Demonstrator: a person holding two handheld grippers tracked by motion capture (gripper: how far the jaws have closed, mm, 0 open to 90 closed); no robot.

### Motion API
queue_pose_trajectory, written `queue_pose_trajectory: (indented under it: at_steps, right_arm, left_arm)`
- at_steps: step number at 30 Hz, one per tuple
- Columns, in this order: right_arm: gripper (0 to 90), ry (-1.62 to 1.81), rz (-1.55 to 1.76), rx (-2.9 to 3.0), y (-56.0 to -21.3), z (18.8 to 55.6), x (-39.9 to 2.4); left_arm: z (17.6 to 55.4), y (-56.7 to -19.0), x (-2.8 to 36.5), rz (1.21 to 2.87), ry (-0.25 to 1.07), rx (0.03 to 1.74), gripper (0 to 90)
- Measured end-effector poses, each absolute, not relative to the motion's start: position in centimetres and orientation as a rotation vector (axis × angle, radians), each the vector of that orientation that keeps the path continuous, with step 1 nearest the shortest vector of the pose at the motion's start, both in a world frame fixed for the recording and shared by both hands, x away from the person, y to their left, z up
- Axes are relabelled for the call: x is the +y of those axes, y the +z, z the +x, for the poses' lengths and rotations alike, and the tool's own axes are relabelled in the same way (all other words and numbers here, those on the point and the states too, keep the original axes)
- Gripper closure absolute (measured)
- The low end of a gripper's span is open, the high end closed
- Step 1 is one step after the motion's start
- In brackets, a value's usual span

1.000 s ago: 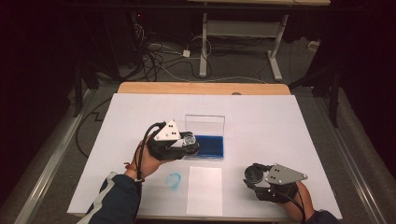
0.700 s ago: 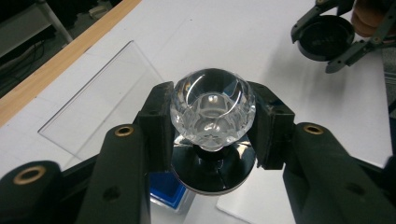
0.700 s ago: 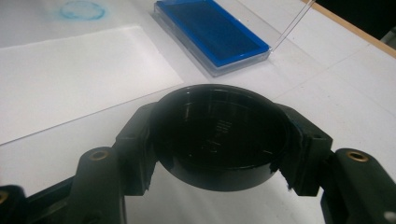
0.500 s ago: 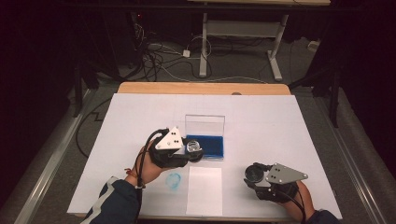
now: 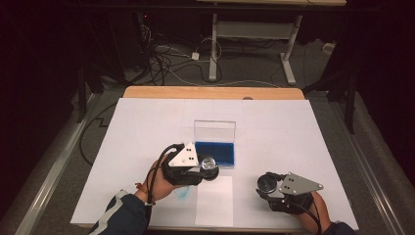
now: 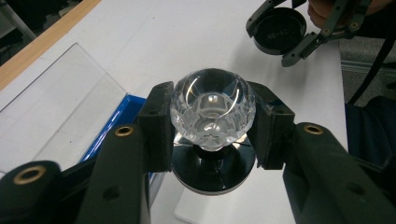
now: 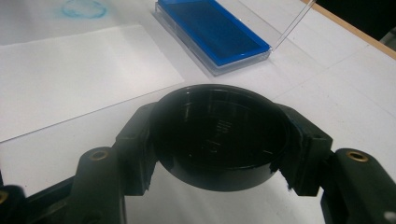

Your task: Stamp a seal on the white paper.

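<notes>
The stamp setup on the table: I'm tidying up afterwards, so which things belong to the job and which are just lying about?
In use:
- crystal-handled stamp, clamped in left gripper
- black round cap, clamped in right gripper
- blue ink pad in its open clear case
- white paper sheet

Lying about:
- cables on the floor
- table frame behind

The stamp (image 6: 212, 109) has a clear, faceted crystal knob on a glossy black base. The round cap (image 7: 219, 135) is black. The ink pad (image 7: 212, 30) is deep blue under a clear lid (image 5: 214, 131). At its seven o'clock, a pale blue ring smudge (image 7: 84, 8) marks the white table cover (image 5: 293, 132); the paper sheet (image 5: 214, 200) is plain white.
</notes>
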State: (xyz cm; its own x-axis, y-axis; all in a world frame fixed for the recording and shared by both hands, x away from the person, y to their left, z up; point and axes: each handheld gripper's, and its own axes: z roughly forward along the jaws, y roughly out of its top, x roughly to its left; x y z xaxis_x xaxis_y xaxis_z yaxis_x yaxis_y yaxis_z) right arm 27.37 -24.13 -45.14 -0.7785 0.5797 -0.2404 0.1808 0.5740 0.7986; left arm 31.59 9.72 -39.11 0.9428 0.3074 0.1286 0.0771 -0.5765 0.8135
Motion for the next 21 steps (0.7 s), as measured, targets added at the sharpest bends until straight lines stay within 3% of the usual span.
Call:
queue_pose_trajectory:
  at_steps: [21]
  right_arm:
    - [38.6,1.082,0.598,2.331,-45.3,27.3,-24.0]
  left_arm:
    - [29.7,-42.4,7.6,2.253,0.233,0.193,54.1]
